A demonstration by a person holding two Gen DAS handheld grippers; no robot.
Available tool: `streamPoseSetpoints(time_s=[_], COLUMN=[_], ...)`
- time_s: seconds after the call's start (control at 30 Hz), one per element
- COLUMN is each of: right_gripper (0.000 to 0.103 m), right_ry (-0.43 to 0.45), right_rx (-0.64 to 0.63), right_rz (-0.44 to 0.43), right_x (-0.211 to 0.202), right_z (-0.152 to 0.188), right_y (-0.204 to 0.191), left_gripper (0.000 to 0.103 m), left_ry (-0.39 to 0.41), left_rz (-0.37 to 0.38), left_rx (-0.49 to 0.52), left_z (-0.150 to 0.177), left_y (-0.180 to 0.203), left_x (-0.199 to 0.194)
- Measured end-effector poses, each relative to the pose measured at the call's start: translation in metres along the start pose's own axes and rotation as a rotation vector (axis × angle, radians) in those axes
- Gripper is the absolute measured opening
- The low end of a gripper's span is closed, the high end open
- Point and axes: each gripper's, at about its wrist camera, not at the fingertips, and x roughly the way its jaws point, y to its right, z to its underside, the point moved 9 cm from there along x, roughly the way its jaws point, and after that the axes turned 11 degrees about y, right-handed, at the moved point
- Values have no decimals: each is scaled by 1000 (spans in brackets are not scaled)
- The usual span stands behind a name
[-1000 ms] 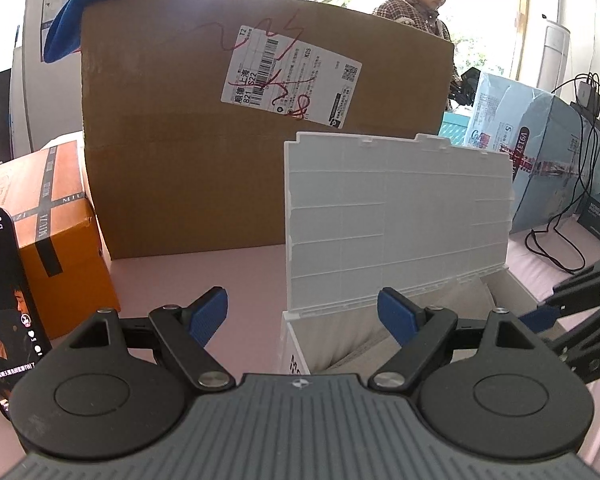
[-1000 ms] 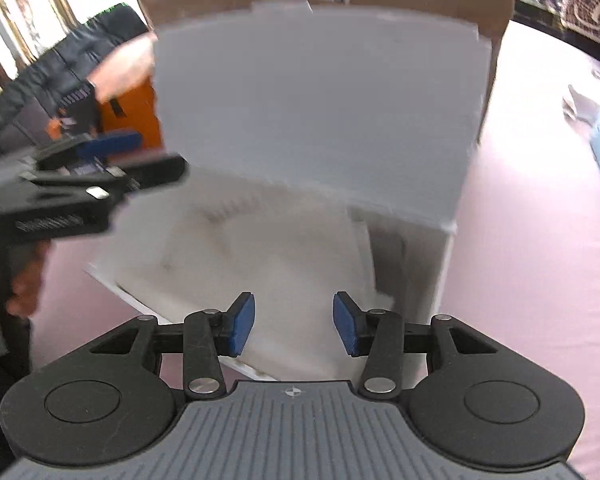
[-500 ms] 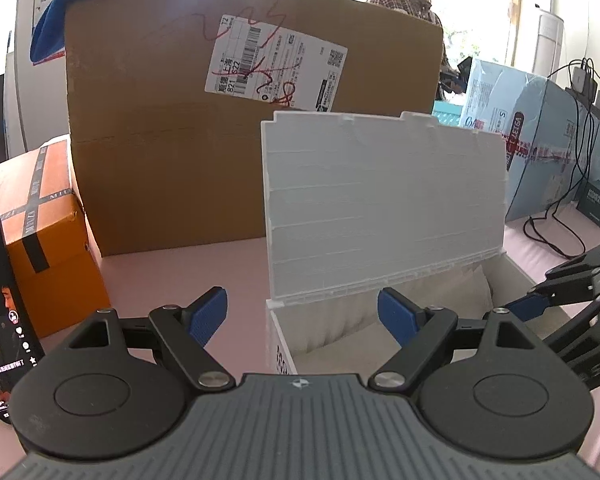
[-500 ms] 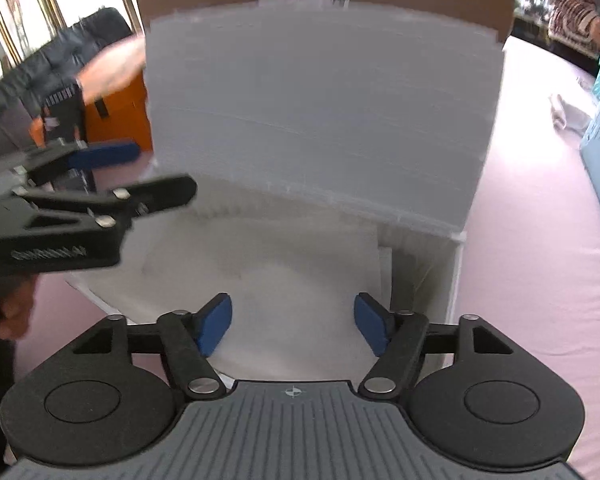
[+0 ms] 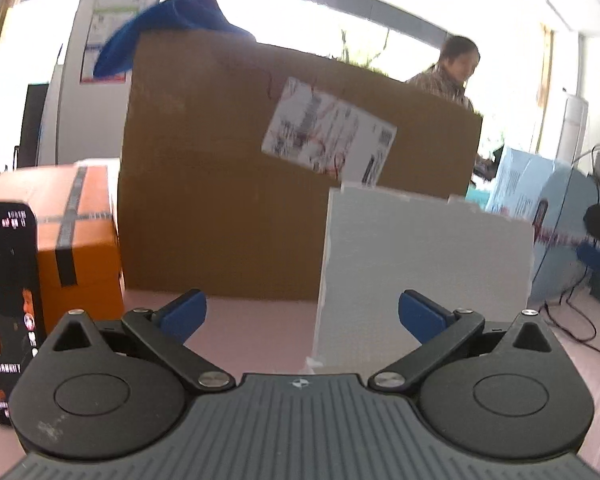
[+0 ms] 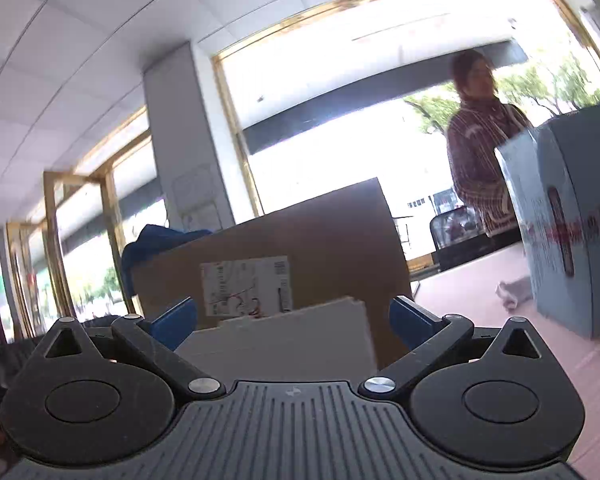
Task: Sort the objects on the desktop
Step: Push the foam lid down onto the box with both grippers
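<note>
Pink surface (image 5: 256, 320) with a big cardboard box (image 5: 220, 184) at the back. My left tool (image 5: 302, 314) and right tool (image 6: 292, 320) both gape wide with nothing in them, white storage box lid (image 5: 424, 280) standing upright at lower right of the left view, lower centre of the right.

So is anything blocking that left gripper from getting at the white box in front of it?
Nothing visible. The left gripper is open and empty, and the white box's raised lid stands right ahead, with only bare pink table to its left. The box's inside is out of view, below the frame.
</note>
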Motion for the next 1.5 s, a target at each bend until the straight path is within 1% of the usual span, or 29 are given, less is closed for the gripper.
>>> streamPoseSetpoints(time_s=[0.07, 0.2, 0.33, 0.37, 0.43, 0.47, 0.5, 0.57, 0.6, 0.63, 0.67, 0.7, 0.73, 0.83, 0.87, 1.03, 1.13, 1.33, 1.5], right_gripper=[103, 103, 99, 94, 82, 71, 60, 57, 53, 51, 48, 46, 45, 42, 42, 42, 42, 42, 42], right_ry=[72, 209, 181, 174, 156, 147, 140, 140, 144, 147, 151, 157, 161, 179, 187, 222, 232, 241, 242], right_rx=[9, 28, 70, 80, 92, 99, 108, 103, 90, 83, 78, 86, 96, 117, 105, 26, 7, -66, -52], right_rz=[19, 53, 15, 5, -27, -43, -58, -48, -40, -33, -27, -27, -31, -46, -53, -82, -97, -87, -96], right_x=[-1, -4, 2, 3, 3, 3, 5, 0, -2, -3, -5, -8, -11, -19, -22, -38, -47, -61, -71], right_z=[-3, -8, -12, -13, -11, -10, -8, -4, -4, -4, -4, -5, -6, -10, -12, -20, -22, -18, -16], right_y=[14, 42, 53, 54, 42, 36, 31, 18, 19, 20, 21, 21, 22, 24, 21, 9, 5, -6, -10], left_gripper=[103, 103, 103, 103, 100, 98, 94, 94, 89, 81, 77, 72, 68, 66, 66, 66, 66, 66, 66], left_ry=[18, -15, -53, -60, -55, -49, -47, -40, -37, -34, -37, -42, -45, -42, -36, 6, 21, 27, 14], left_rz=[18, 63, 144, 178, 224, 237, 252, 248, 244, 242, 241, 242, 243, 260, 266, 295, 303, 287, 283], left_rx=[2, -2, -30, -25, 24, 47, 63, 71, 68, 57, 39, 19, 3, -20, -16, 42, 83, 142, 154], left_z=[-5, -11, -10, -8, -7, -7, -6, -4, -4, -4, -4, -4, -5, -8, -9, -12, -11, -9, -5], left_y=[5, 18, 31, 35, 42, 46, 49, 51, 50, 48, 45, 42, 40, 35, 36, 43, 46, 51, 52], left_x=[1, 21, 35, 36, 33, 31, 30, 30, 31, 32, 33, 33, 33, 31, 29, 17, 10, -3, -14])
